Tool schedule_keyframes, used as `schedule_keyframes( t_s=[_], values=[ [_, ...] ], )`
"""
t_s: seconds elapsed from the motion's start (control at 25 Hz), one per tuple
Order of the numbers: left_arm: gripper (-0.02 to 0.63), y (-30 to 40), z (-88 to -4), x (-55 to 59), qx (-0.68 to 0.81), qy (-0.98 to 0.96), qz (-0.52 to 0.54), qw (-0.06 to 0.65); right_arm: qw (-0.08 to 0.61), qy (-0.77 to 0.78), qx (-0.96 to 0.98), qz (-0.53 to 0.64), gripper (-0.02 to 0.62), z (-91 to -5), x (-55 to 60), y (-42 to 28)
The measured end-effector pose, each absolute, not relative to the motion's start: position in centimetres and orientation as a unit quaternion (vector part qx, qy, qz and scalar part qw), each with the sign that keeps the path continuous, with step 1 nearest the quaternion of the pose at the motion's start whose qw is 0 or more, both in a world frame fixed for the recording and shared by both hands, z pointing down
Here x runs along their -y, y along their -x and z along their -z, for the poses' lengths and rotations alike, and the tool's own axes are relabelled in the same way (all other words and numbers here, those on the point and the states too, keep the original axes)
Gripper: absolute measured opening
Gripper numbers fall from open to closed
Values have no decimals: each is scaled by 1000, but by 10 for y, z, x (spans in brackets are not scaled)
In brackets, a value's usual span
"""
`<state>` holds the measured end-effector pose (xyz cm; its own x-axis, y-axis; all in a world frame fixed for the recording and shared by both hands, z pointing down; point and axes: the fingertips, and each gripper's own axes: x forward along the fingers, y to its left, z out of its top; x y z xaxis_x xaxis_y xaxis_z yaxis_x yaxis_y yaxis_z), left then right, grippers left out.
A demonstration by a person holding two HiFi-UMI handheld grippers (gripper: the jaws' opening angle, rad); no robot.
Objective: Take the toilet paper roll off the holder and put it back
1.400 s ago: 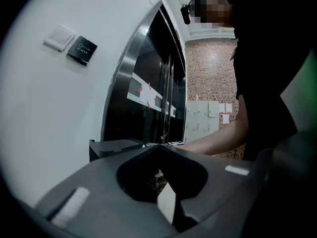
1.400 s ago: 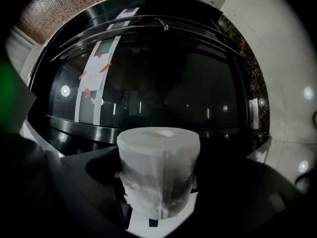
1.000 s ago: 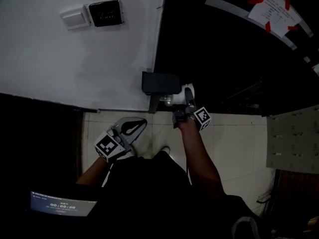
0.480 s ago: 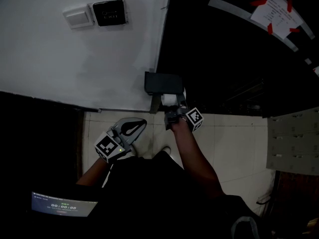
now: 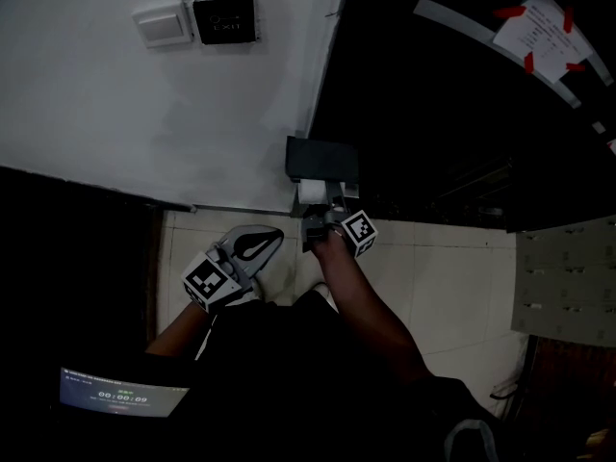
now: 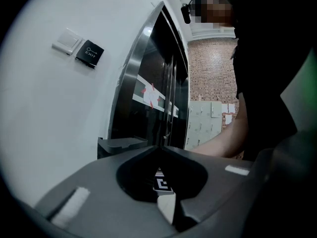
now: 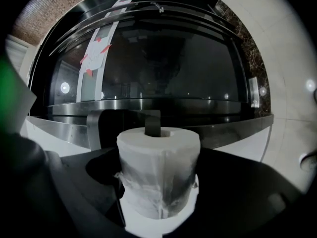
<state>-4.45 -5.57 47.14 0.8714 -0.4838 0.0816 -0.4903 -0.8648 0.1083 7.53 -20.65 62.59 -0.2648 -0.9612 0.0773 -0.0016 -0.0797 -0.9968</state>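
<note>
A white toilet paper roll (image 5: pixel 313 192) sits just under the black wall holder (image 5: pixel 322 159), close above the floor. My right gripper (image 5: pixel 319 222) is shut on the roll from the near side. In the right gripper view the roll (image 7: pixel 158 175) fills the space between the jaws, and the holder's arm (image 7: pixel 152 123) stands in the roll's core hole. My left gripper (image 5: pixel 270 238) hangs lower left of the holder, apart from it, jaws together and holding nothing. In the left gripper view the holder (image 6: pixel 122 144) lies ahead of those jaw tips (image 6: pixel 160 150).
A white switch (image 5: pixel 162 25) and a black exit button plate (image 5: pixel 223 19) are high on the white wall. A dark glass door (image 5: pixel 452 114) with a taped paper (image 5: pixel 546 35) stands right of the holder. Pale floor tiles (image 5: pixel 452 277) and grey lockers (image 5: pixel 563 277) lie at right.
My right gripper has carried the roll leftward, from beside the holder's right end to under its middle, onto the arm. The left gripper has stayed put.
</note>
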Motion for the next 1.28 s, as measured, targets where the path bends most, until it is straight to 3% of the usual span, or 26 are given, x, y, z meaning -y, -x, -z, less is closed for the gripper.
schedule_keyframes(
  t_s=[0.36, 0.84, 1.28],
  values=[
    [5, 41, -471, 55, 244, -967, -30, 63, 410, 433, -575, 560, 439, -624, 201, -64],
    [5, 34, -471, 56, 237, -969, -28, 64, 354, 422, -631, 546, 440, -624, 171, -75],
    [5, 24, -471, 60, 229, -971, -28, 59, 209, 433, -791, 378, 440, -571, 158, -106]
  ],
)
